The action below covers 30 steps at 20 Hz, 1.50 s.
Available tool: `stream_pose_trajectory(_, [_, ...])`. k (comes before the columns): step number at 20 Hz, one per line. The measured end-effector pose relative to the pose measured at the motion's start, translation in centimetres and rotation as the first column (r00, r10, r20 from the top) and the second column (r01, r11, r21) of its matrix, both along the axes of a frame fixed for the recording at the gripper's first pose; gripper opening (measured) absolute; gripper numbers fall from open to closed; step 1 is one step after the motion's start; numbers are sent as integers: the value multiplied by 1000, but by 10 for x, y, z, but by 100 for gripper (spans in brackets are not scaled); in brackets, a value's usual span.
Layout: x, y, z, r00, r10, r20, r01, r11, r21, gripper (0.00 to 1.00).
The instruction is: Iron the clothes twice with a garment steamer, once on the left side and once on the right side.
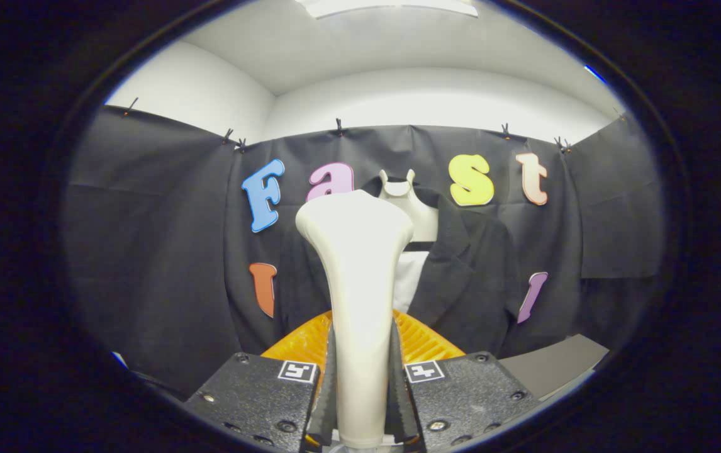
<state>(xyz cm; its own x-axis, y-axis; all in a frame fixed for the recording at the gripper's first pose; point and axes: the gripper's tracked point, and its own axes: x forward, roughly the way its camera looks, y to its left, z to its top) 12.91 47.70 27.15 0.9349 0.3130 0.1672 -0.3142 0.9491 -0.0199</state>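
1. Gripper [360,377]: fingers closed tight on the steamer [358,296]. Both fingers press the steamer's handle from either side, no gap seen. Fiducial tags sit on top of each finger block.

2. Steamer: cream-white, held upright between the fingers. Narrow handle at the grip, widening to a broad head at top. Head stands in front of the jacket [467,270], approx. level w/ its collar and left of its centre line. Contact btwn head and fabric: cannot tell.

3. Jacket: dark, hangs on a white bust form [406,201] against the black cloth wall [146,251], beyond the fingers. Lapels open; a white panel shows btwn them, just right of the steamer handle. The steamer hides much of the jacket's left half.

4. Orange ribbed part [423,340]: sits directly behind the fingers, either side of the handle, low in front of the jacket. What it is: cannot tell.

5. Grey flat surface [555,358]: beyond the right finger, below the jacket hem.

6. White wall and ceiling above the cloth; cloth pinned along its top edge w/ small clips.
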Motion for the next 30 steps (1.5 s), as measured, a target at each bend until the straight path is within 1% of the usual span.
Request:
stream_pose_trajectory(6, [39,51,25,998,-57,11,57,996,-64,38])
stream_pose_trajectory(11, [64,75,17,995,-94,20,95,986,-138,38])
stream_pose_trajectory(15, [72,69,-3,993,-121,8,121,979,-165,38])
stream_pose_trajectory(19, [74,62,-23,992,-129,-1,126,976,-178,38])
stream_pose_trajectory(24, [70,51,-49,991,-131,-26,124,976,-180,38])
stream_pose_trajectory(30, [64,50,-90,989,-119,-85,101,976,-192,38])
